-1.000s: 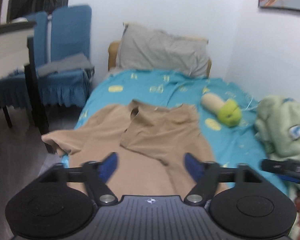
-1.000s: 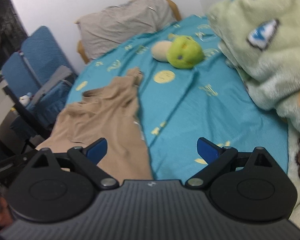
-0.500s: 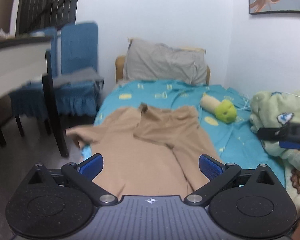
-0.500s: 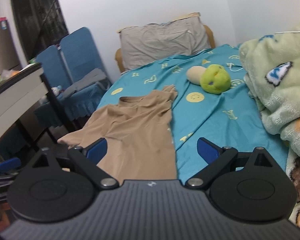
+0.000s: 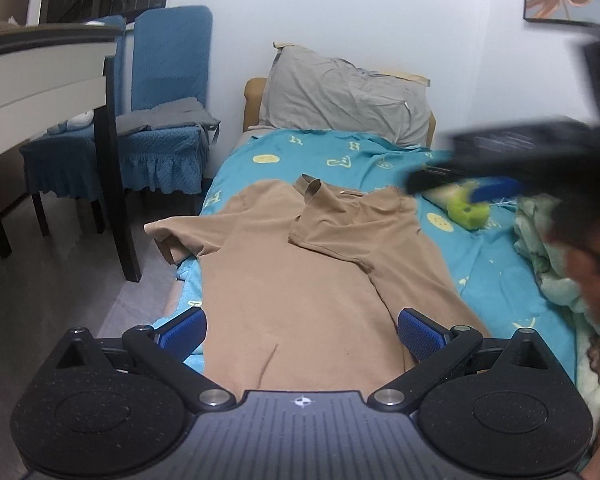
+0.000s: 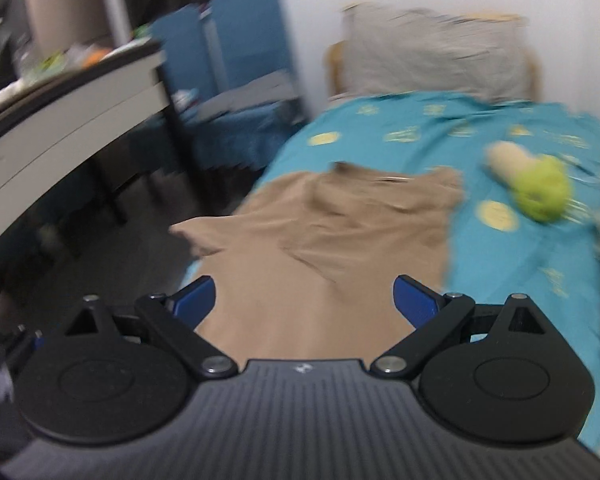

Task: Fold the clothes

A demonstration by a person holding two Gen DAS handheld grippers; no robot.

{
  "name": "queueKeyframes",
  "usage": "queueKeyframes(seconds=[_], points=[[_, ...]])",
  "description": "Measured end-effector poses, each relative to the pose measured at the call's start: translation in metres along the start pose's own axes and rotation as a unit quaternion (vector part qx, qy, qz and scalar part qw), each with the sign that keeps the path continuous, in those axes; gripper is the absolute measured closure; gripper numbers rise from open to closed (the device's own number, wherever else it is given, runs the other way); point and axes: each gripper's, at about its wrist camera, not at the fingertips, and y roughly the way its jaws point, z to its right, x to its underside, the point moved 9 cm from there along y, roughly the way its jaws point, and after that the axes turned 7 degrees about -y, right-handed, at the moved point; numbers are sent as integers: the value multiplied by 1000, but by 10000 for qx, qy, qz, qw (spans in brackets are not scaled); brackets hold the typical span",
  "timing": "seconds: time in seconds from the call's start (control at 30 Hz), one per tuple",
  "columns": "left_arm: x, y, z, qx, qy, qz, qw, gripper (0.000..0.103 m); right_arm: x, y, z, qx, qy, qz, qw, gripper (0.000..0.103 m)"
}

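Teal patterned bedsheet (image 5: 496, 280) carries a tan short-sleeved cotton shirt (image 5: 300, 292) ahead of both empty, wide-open grippers, left gripper (image 5: 302, 330) and right gripper (image 6: 303, 298), whose overhanging sleeve (image 5: 172, 236) could, I judge, drag it floorward.

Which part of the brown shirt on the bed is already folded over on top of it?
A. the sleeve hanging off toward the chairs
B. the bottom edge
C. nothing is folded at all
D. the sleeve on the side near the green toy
D. The sleeve on the green toy's side lies folded across the shirt, while the other sleeve sticks out past the bed's edge and the bottom part lies flat.
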Motion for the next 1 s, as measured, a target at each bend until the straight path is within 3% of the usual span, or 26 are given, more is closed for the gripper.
queueKeyframes(seconds=[0.1,0.3,0.53,0.6,0.73,0.8,0.87,0.93,1.0], points=[[-8,6,-16,-94,-107,44,9999,0,-31,56,-28,-82,-596,-214,9980,6],[-5,35,-57,-367,-356,-115,9986,1,-73,183,-106,-703,-1366,-402,9873,6],[8,74,-91,-383,-881,-513,9941,2,-62,295,-172,-812,-2602,-960,9573,6],[12,81,-96,-400,-981,-576,9927,2,-58,327,-190,-835,-2949,-1119,9453,22],[17,92,-102,-459,-1146,-721,9897,2,-44,364,-197,-515,-3368,-1494,9282,41],[17,93,-102,-481,-1171,-677,9896,2,-41,371,-189,-284,-3356,-1645,9271,81],[16,92,-100,-482,-1171,-601,9901,2,-50,359,-181,-221,-3254,-1417,9346,87],[11,87,-98,-441,-1219,-445,9906,2,-68,337,-177,-342,-3143,-948,9440,89],[4,79,-95,-351,-1270,-195,9911,2,-91,306,-164,-193,-2906,-422,9557,89]])
